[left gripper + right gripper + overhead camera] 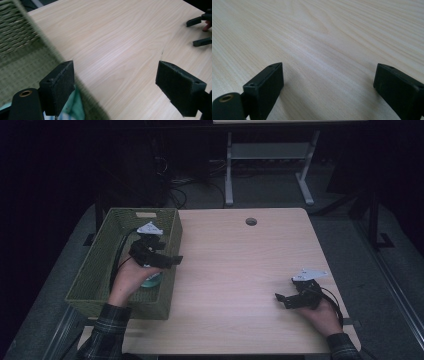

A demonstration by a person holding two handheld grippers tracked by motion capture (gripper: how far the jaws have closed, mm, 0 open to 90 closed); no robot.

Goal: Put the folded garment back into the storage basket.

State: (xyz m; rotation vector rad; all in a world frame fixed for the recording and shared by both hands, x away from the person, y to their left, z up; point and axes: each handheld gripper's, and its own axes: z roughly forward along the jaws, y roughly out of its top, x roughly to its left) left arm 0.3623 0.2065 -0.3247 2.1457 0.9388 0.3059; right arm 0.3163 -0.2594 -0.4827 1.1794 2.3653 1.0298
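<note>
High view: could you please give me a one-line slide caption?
Left tool open above green basket rim; right tool open over wooden table.

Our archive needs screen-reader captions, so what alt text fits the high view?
A person's left tool hangs open over the near right rim of a green woven basket at a wooden table's left edge. The right tool, also open, rests low at the table's right.

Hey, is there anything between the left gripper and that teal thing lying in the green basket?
Nothing visible. The left gripper hangs open over the green basket's right wall, with the teal thing directly below its fingers. Part of it is hidden behind one finger and the hand, so I can't tell what it is.
</note>
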